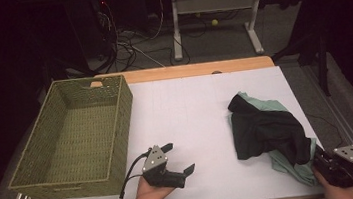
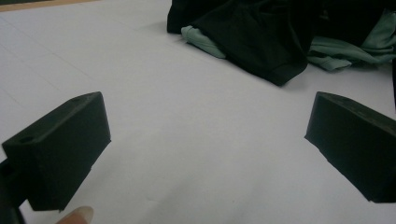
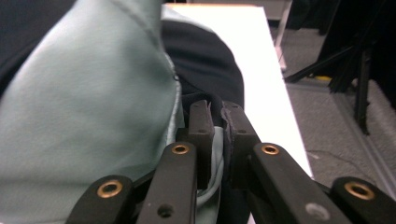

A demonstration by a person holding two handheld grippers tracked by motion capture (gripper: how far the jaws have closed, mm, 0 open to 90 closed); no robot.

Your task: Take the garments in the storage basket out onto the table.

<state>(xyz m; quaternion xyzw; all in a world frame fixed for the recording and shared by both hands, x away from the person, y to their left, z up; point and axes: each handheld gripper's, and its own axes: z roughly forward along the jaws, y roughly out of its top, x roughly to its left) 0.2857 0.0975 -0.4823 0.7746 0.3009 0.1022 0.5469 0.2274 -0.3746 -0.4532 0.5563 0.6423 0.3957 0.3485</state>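
Fingers [image 3: 200, 126] of the right gripper [image 3: 217, 109] first: found pressed together on a fold of the heap of clothes [image 1: 269, 134], with pale green cloth and a dark edge pinched between them. Judged this as a grasp taken low, at the near right corner of the heap, probably in order to lift the heap or to draw one piece out of it.

Then by size. Saw the table [image 1: 190, 108] with its white top, bare in the middle, thus a free way from right to left. Saw the woven basket [image 1: 128, 110] at the left edge of the table, open on top and with nothing inside; most likely put there to receive the clothes. Found the heap well apart from the basket, on the right side of the table, made of a dark garment [image 1: 263, 130] crumpled over a pale green garment [image 1: 290, 169], with green cloth visible at the far end and at the near end.

Found the left gripper [image 1: 181, 157] low over the table near the front edge, between basket and heap, its fingers wide apart with nothing between them, turned toward the heap; perhaps held ready there to take a second corner.
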